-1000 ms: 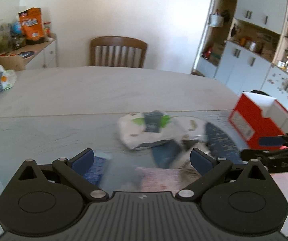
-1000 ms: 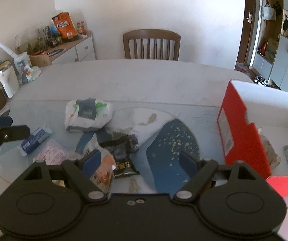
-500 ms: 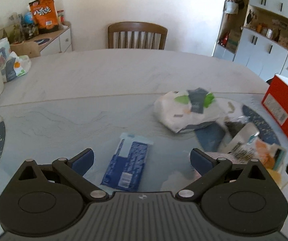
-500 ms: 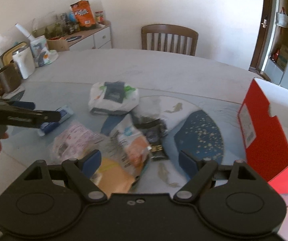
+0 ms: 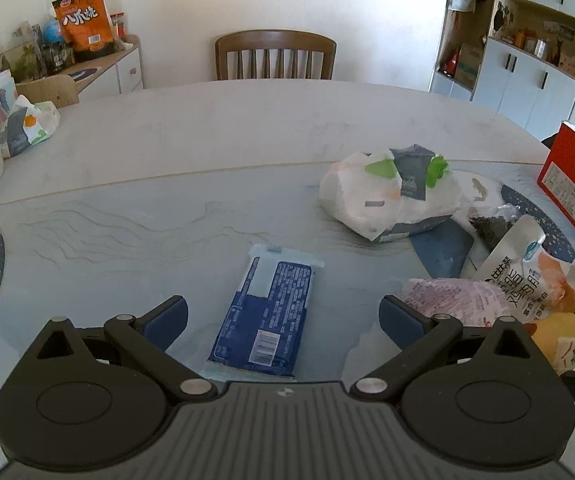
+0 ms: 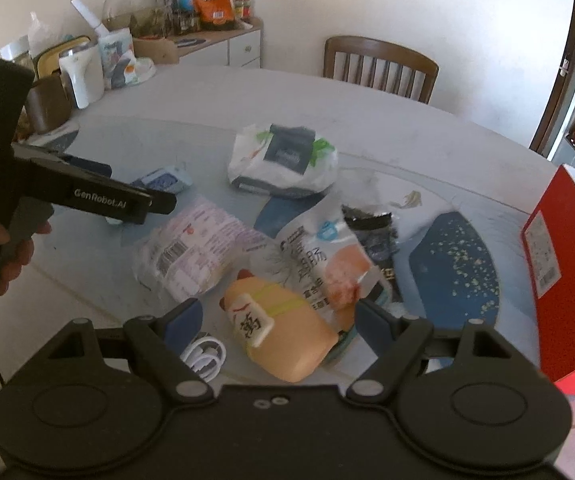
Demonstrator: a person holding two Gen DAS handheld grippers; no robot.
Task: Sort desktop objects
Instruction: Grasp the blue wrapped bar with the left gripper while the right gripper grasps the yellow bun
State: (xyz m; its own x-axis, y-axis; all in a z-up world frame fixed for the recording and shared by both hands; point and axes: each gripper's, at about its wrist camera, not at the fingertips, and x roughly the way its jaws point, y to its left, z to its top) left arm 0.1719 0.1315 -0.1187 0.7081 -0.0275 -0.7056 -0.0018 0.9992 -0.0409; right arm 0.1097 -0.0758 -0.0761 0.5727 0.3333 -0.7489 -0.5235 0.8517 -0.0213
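A blue flat packet [image 5: 265, 312] lies on the table between the fingers of my left gripper [image 5: 283, 316], which is open and clear of it. My right gripper [image 6: 279, 320] is also open, and a yellow soft pouch with a tag [image 6: 287, 340] lies between and below its fingers, untouched. Beside the pouch are a white coiled cable [image 6: 203, 356], a pink packet [image 6: 195, 256], a white snack bag [image 6: 319, 256] and a black packet [image 6: 371, 232]. A white tissue pack [image 5: 387, 196] sits farther back. The left gripper [image 6: 135, 186] shows over the blue packet [image 6: 163, 178], held by a hand.
A red open box [image 6: 563, 264] stands at the right table edge, next to a blue speckled mat [image 6: 459, 264]. A white jug [image 6: 83, 76] and clutter line the far left. A wooden chair [image 5: 275, 54] stands behind the table [image 5: 207, 128], and cabinets [image 5: 527, 60] fill the right wall.
The left view swung left and dipped, bringing the blue packet between its fingers. The right gripper shifted towards the near pile, so the yellow pouch and cable now lie between its fingers.
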